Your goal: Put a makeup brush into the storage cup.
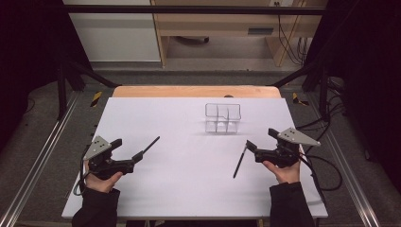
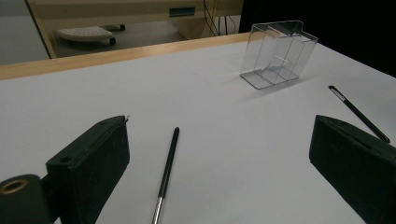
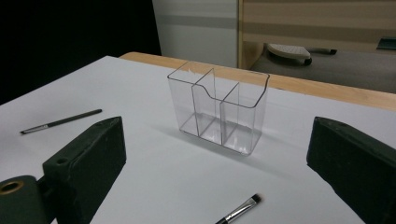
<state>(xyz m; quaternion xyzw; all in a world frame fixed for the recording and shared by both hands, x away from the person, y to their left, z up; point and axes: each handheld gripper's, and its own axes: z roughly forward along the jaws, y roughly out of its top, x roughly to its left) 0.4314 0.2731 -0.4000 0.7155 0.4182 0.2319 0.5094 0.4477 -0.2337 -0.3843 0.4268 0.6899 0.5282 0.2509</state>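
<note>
Two makeup brushes, one [image 1: 150, 145] before the wide-open left gripper [image 1: 137, 156] and one [image 1: 239, 162] before the wide-open right gripper [image 1: 250, 145], were laid near a clear organizer [image 1: 222, 117].

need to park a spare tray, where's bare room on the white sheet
The near middle, between the left hand-held gripper and right hand-held gripper, is bare. So is the far left, left of the clear organizer. Tighter spots: around each brush by the jaws.

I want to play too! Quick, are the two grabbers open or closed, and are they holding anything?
Left gripper: open, holding nothing; a thin brush lies between its jaws.
Right gripper: open, holding nothing; another brush lies just ahead.
</note>
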